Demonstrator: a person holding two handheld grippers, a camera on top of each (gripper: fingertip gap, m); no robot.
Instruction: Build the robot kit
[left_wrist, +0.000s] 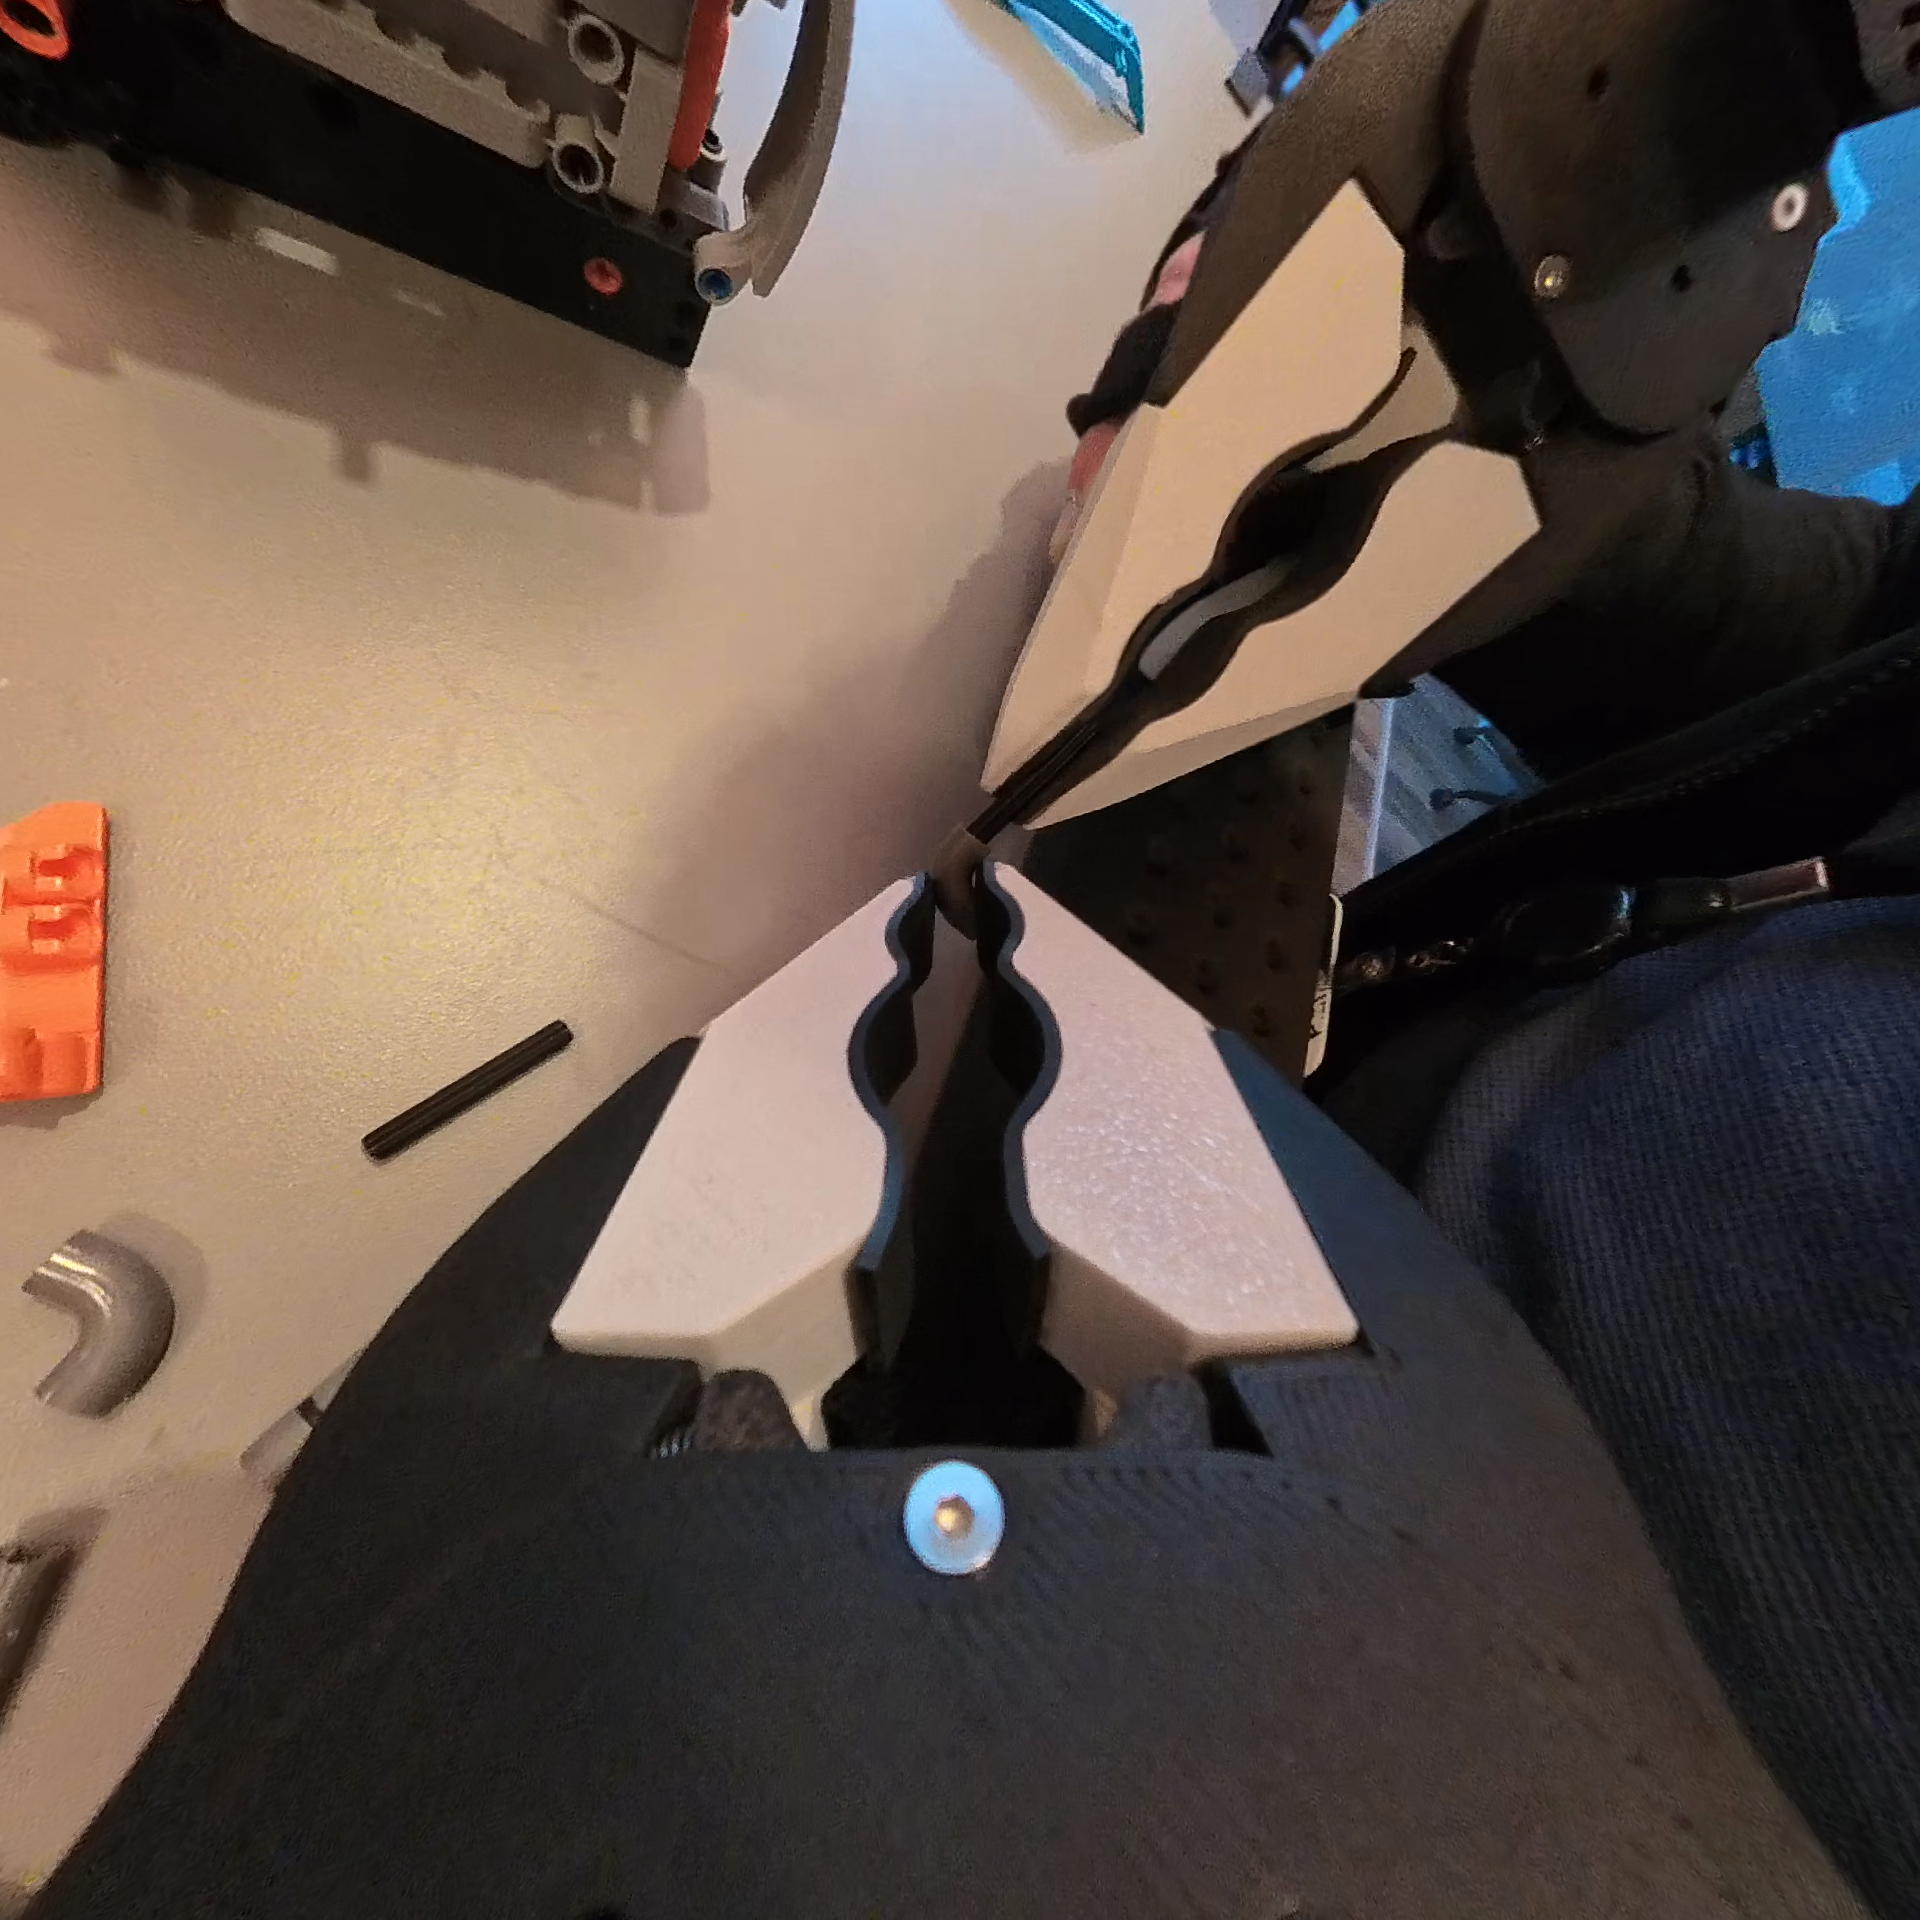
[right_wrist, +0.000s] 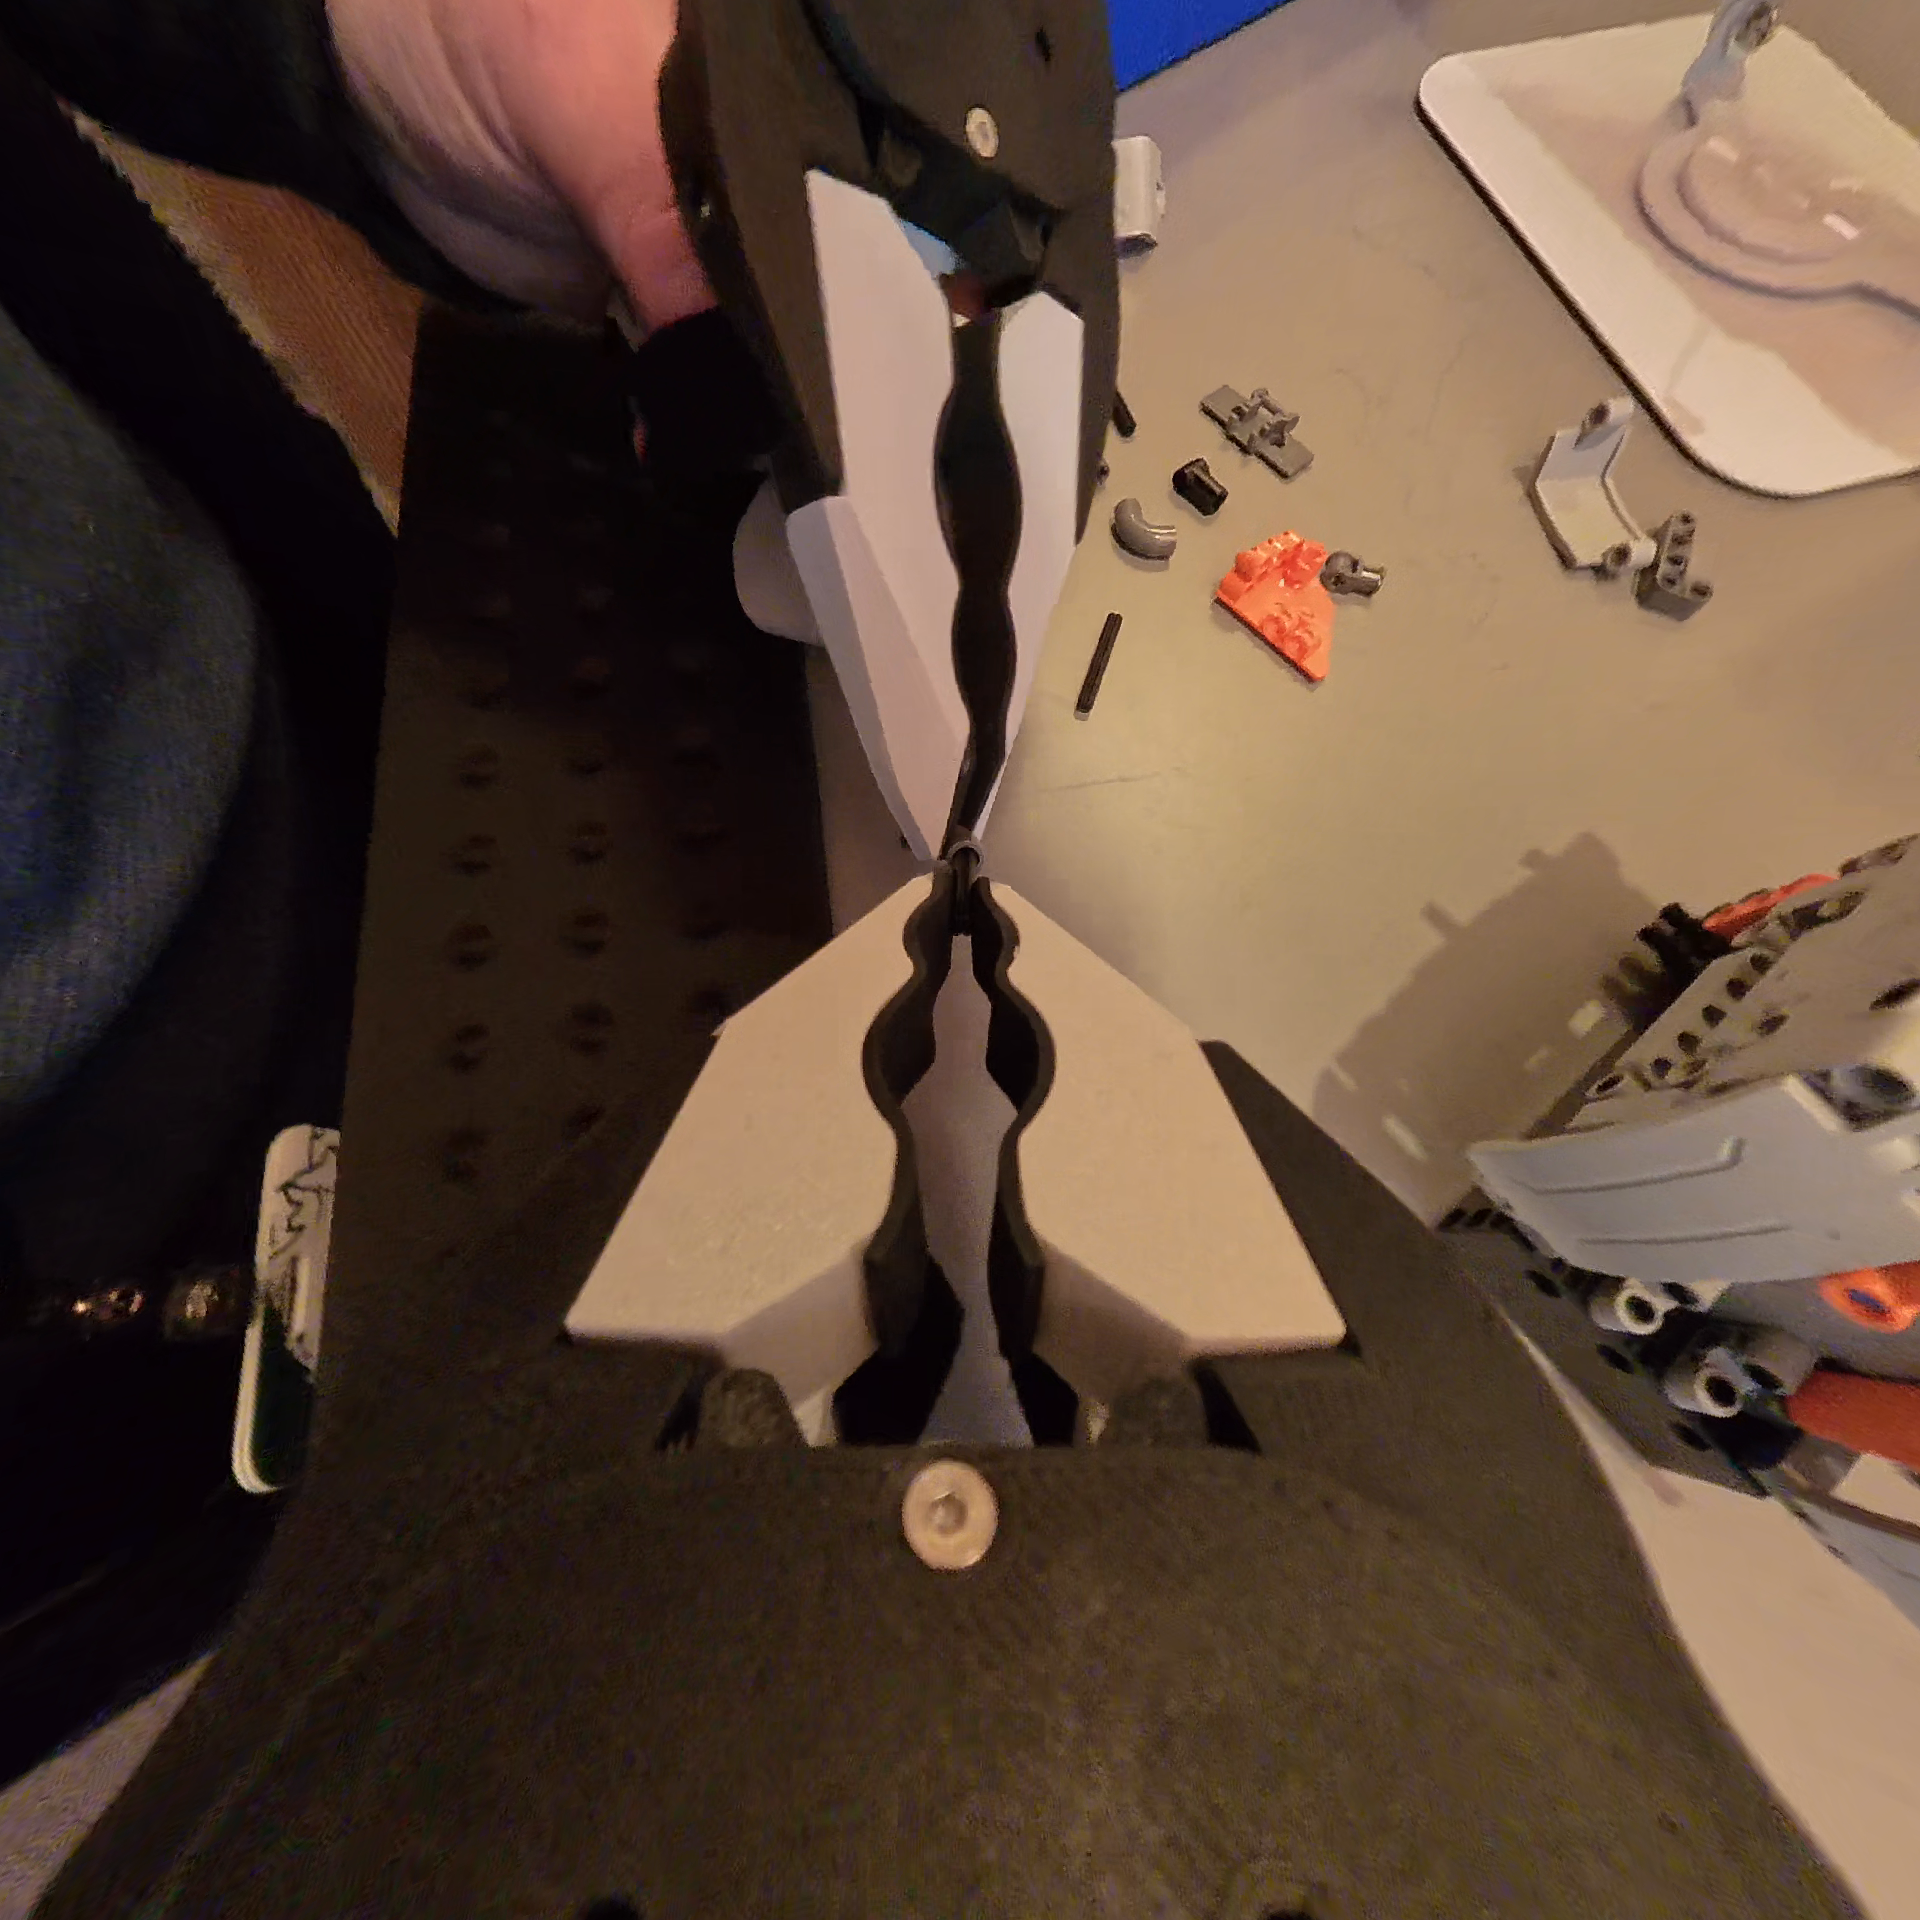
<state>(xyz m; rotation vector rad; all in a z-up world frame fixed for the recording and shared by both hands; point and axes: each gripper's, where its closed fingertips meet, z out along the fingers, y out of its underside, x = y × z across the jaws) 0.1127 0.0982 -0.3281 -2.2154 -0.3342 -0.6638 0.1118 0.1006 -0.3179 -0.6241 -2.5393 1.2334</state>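
Left wrist view: at frame centre my left gripper (left_wrist: 958, 883) and right gripper (left_wrist: 997, 821) both clamp one small grey connector (left_wrist: 954, 858); light, stiff, slippery, best pinched at its ends.

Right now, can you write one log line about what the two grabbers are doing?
left gripper: shut on small grey piece | right gripper: shut on thin black rod | tips meeting | loose black axle, orange piece: on table
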